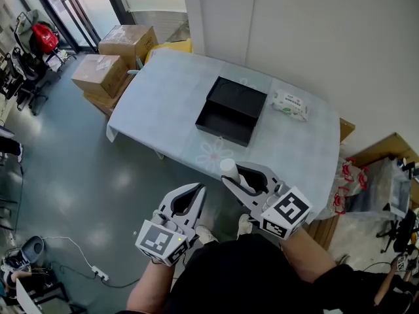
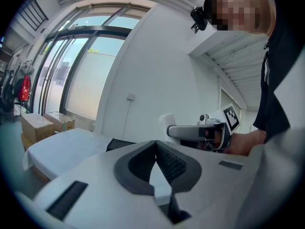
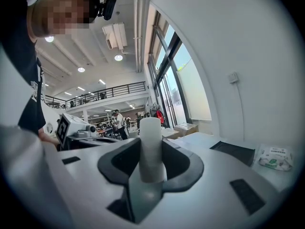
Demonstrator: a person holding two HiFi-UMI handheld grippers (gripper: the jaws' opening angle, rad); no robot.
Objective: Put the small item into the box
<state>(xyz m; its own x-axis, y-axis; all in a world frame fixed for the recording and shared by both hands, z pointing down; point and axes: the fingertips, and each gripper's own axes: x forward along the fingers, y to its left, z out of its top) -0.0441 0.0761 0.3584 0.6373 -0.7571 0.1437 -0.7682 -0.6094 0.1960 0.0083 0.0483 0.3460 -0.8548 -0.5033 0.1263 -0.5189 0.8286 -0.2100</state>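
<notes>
Right gripper (image 1: 232, 178) clamps small white plastic cylinder (image 3: 151, 147) upright.
Left gripper (image 1: 198, 190) empty, jaws together; open black rectangular box (image 1: 226, 120) on pale-clothed table (image 1: 163, 97), well apart.

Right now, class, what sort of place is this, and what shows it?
Probably a large workshop or industrial hall: cardboard boxes stacked on a grey floor, a railed mezzanine under ceiling lights, and tall glass doors.

- A pack of wipes (image 1: 289, 104) lay on the cloth-covered counter (image 1: 157, 90).
- Cardboard boxes (image 1: 99, 74) stood stacked on the floor beside it.
- A power strip (image 1: 99, 275) lay on the floor.
</notes>
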